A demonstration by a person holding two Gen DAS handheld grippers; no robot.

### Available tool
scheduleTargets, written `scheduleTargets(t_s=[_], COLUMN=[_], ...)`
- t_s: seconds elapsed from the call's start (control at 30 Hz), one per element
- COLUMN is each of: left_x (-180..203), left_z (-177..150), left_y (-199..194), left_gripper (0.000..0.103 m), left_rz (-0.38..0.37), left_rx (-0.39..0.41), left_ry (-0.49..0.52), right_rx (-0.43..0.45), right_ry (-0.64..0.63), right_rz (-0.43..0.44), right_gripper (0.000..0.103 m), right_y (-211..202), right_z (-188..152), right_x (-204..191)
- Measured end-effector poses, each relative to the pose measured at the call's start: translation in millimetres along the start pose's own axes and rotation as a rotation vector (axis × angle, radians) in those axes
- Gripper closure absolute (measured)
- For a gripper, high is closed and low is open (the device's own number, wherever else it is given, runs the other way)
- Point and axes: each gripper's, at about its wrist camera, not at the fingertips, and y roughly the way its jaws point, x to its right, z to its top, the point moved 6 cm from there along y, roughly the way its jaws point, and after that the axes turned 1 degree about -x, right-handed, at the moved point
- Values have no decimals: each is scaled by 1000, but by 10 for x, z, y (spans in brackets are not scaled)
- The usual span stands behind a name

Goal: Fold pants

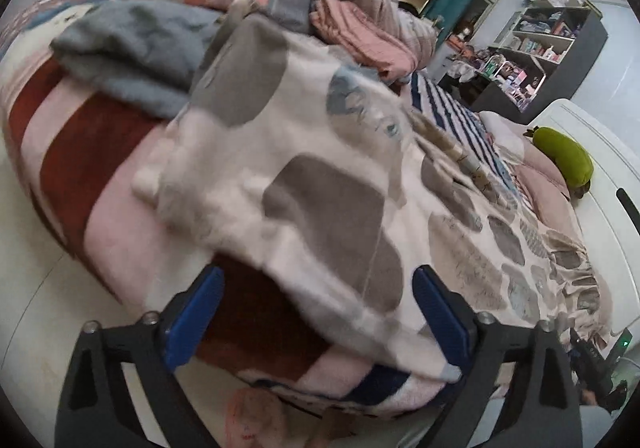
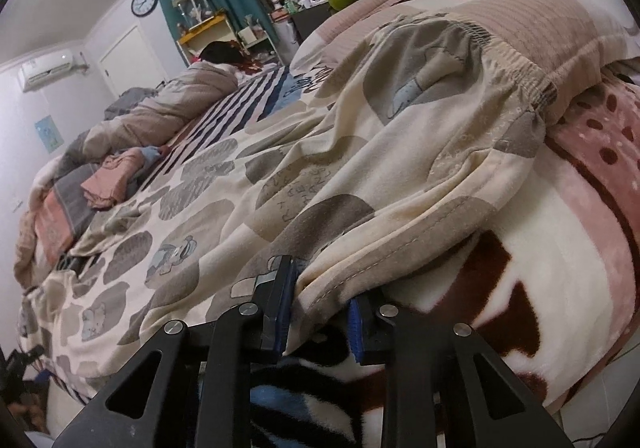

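Pants (image 2: 360, 168) lie spread out, not yet folded. Right gripper (image 2: 318, 312) pinches their hem between narrowed fingers; left gripper (image 1: 316, 312) gapes wide around a leg end.

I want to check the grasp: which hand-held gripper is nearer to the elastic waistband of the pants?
Right. The right hand-held gripper pinches the pants' side edge below the waistband. The left hand-held gripper is open around the leg end; no waistband shows there.

Both wrist views are hovering low and close over the cream grey-patched cotton pants (image 1: 320, 176) (image 2: 248, 200), facing opposite ways along them.
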Motion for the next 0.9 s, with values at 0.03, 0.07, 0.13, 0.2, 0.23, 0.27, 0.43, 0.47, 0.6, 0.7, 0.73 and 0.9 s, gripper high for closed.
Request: scheduleTargets(t_s=[0.03, 0.07, 0.13, 0.2, 0.23, 0.27, 0.43, 0.47, 0.6, 0.7, 0.73, 0.9], left_x=[28, 46, 80, 111, 123, 141, 284, 318, 419, 515, 553, 704], left_z=[32, 62, 133, 163, 178, 182, 228, 263, 422, 569, 638, 906], left_y=[20, 35, 80, 103, 124, 144, 137, 101, -58, -188, -236, -401], left_gripper=[18, 21, 31, 53, 60, 76, 99, 99, 99, 100, 100, 100], left_rz=[-4, -9, -10, -12, -22, -39, -79, -86, -108, -124, -123, -137], left_rx=[6, 11, 18, 20, 18, 9, 3, 13, 58, 100, 117, 171], left_ry=[1, 3, 13, 19, 21, 19, 57, 66, 103, 128, 141, 187], right_rx=[-2, -1, 2, 10, 14, 19, 49, 58, 95, 115, 119, 135], right_ry=[-1, -2, 2, 6, 5, 3, -1, -3, -27, -40, -43, -78], right_rz=[-1, -1, 0, 4, 4, 3, 25, 31, 33, 54, 60, 89], right_gripper=[85, 85, 85, 90, 92, 93, 97, 97, 98, 98, 99, 99], right_y=[8, 14, 23, 30, 33, 31, -33, -63, -199, -288, -311, -374], right_z=[-1, 0, 12, 41, 48, 63, 159, 194, 349, 476, 518, 774], right_x=[-15, -27, -48, -76, -81, -85, -131, -141, -171, -197, -205, -303])
